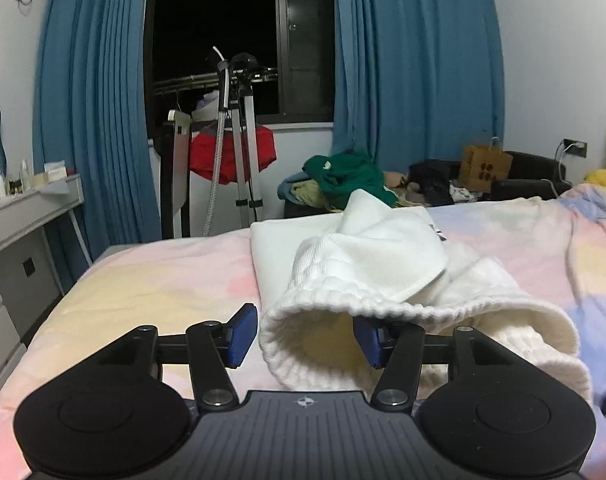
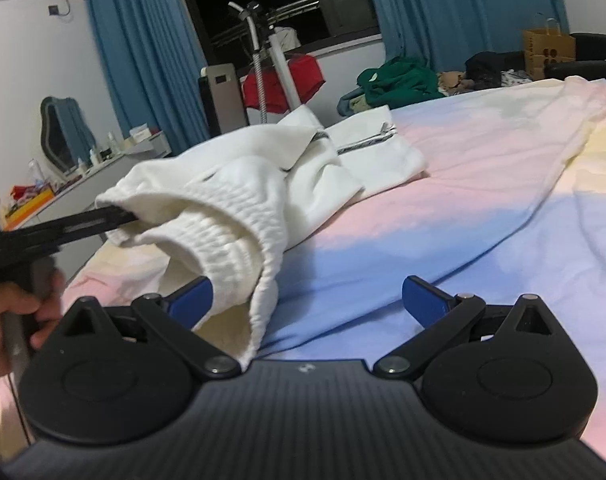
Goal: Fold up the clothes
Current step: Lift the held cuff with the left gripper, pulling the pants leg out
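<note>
A white jacket (image 1: pixel 383 248) (image 2: pixel 243 184) with a ribbed hem (image 1: pixel 343 300) (image 2: pixel 231 240) and a zipper (image 2: pixel 367 142) lies bunched on the pastel bed cover (image 1: pixel 143 280) (image 2: pixel 463 220). My left gripper (image 1: pixel 306 336) is open. Its right pad sits inside the hem's opening and its left pad just outside, neither pressing the fabric. In the right wrist view its black fingers (image 2: pixel 83 222) reach into the hem from the left, held by a hand (image 2: pixel 15 312). My right gripper (image 2: pixel 309 300) stands wide open, with the hem's lower end draped beside its left pad (image 2: pixel 195 300).
Past the bed's far edge lies a pile of clothes (image 1: pixel 343 176) topped by a green garment, beside a brown paper bag (image 1: pixel 487 168). A steamer stand (image 1: pixel 239 140) with a red cloth is at the window. A grey desk (image 1: pixel 23 208) runs along the left.
</note>
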### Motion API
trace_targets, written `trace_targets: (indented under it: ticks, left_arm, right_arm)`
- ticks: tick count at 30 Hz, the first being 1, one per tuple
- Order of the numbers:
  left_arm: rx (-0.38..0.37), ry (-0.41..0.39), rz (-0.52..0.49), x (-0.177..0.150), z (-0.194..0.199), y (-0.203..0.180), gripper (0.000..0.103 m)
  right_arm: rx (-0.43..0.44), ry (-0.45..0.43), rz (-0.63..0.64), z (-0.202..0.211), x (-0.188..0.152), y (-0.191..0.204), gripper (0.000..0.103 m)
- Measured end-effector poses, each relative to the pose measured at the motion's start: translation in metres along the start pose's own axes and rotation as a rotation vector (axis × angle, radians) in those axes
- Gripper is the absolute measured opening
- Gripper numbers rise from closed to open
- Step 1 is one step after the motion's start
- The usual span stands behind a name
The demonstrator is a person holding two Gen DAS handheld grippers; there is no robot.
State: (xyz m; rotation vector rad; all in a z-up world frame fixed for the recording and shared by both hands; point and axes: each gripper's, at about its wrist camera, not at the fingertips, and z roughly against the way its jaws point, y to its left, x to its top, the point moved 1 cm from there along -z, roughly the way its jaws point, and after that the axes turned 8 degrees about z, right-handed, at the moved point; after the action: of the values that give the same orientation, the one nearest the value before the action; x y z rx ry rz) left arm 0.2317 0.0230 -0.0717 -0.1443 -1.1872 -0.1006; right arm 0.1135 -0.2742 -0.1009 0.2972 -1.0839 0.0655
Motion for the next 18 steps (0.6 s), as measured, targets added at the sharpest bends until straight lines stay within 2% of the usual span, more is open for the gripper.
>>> trace_targets:
  ticks: [1, 3, 4, 7, 10, 13, 16, 18]
  left_arm:
    - [0.004, -0.002, 0.010, 0.001, -0.005, -0.002, 0.053]
    - [-0.004, -0.001, 0.050, 0.005, -0.009, -0.002, 0.041]
    - [-0.012, 0.001, 0.074, 0.007, -0.009, -0.001, 0.026]
    - [-0.036, -0.008, 0.125, 0.013, -0.004, 0.004, 0.013]
    - [-0.038, -0.050, 0.151, 0.025, 0.010, 0.013, 0.011]
    - [-0.012, -0.096, 0.227, 0.039, 0.024, 0.030, 0.010]
    - [0.074, -0.151, 0.317, 0.050, 0.041, 0.061, 0.010]
    - [0.167, -0.166, 0.389, 0.050, 0.047, 0.092, 0.010]
  right_arm:
    - [0.005, 0.005, 0.003, -0.001, -0.002, 0.001, 0.103]
    - [0.016, 0.013, 0.002, -0.003, -0.004, 0.002, 0.103]
    - [0.020, 0.016, 0.002, -0.004, -0.004, 0.003, 0.103]
    - [0.031, 0.025, 0.000, -0.005, -0.007, 0.004, 0.103]
    - [0.042, 0.020, 0.014, -0.003, -0.008, 0.009, 0.103]
    - [0.052, 0.019, 0.028, 0.000, -0.007, 0.013, 0.103]
    - [0.067, 0.006, 0.039, 0.004, -0.005, 0.018, 0.103]
    - [0.078, -0.006, 0.049, 0.007, -0.003, 0.020, 0.103]
